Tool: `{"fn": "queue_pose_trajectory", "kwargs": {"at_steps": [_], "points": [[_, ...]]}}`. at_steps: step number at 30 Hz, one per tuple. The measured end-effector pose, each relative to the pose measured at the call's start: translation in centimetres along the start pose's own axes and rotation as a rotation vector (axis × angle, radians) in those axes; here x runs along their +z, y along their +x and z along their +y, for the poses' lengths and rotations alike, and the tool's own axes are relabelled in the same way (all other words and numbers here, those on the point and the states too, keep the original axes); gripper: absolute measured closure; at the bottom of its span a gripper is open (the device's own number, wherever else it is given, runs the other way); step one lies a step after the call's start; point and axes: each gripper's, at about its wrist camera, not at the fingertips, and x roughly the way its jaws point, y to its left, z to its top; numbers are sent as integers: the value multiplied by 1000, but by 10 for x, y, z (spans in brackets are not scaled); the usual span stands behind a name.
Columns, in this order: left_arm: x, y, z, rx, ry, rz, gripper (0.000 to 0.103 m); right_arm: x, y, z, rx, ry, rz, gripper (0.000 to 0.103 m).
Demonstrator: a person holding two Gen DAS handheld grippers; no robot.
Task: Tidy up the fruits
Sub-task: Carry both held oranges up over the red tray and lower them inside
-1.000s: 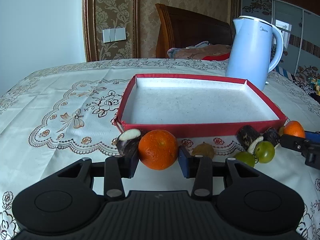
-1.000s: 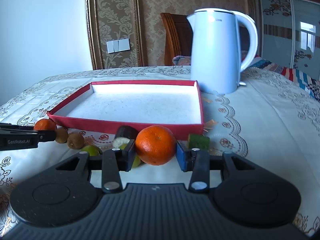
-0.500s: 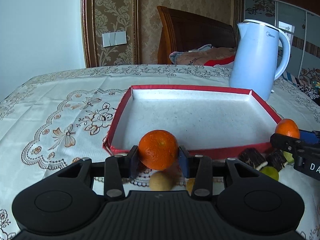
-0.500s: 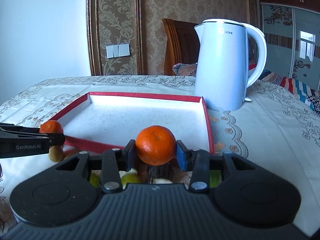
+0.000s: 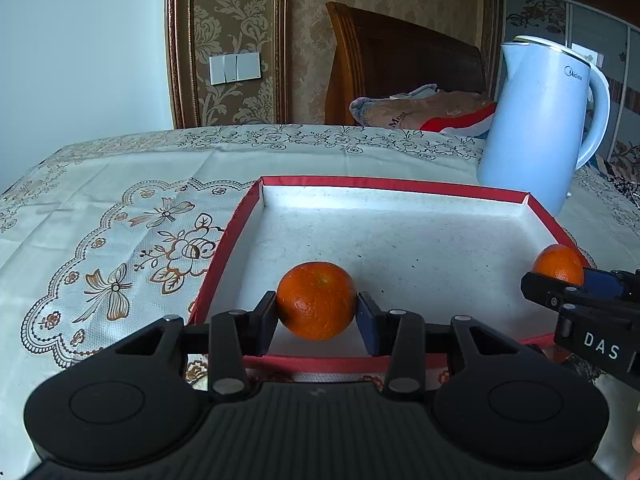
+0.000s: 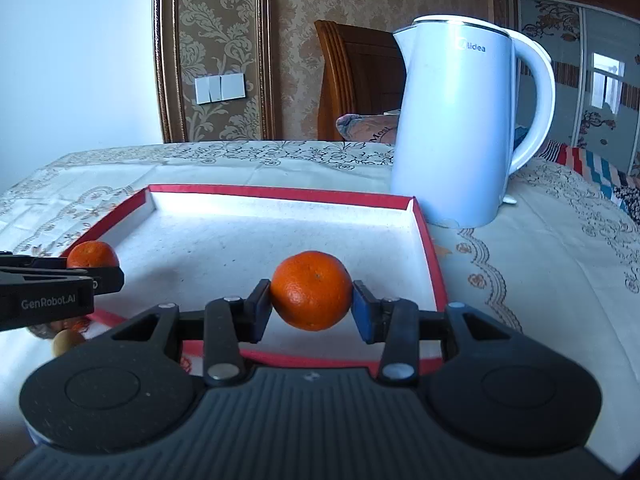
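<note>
Two oranges held over the red tray, one in each gripper.

Nearest in each wrist view, the left gripper (image 5: 317, 314) has its jaws pinching the left orange (image 5: 317, 300), and the right gripper (image 6: 311, 308) has its jaws pinching the right orange (image 6: 311, 295); both fruits hang above the near part of the red tray (image 5: 400, 185), whose white floor is bare. A small brown fruit (image 6: 66, 341) lies on the counter (image 5: 100, 208) just outside the tray's near edge. Beyond the tray's far right corner stands a pale blue kettle (image 6: 456, 120), upright on the patterned cloth; a wooden headboard (image 5: 400, 64) rises behind.
</note>
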Motion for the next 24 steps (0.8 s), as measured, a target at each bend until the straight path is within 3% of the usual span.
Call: {"fn": "queue_pose_trajectory", "kwargs": {"at_steps": [24], "points": [[14,50,-10,51,-5,29,62,15,63,-9,-43,70,111,63]]}}
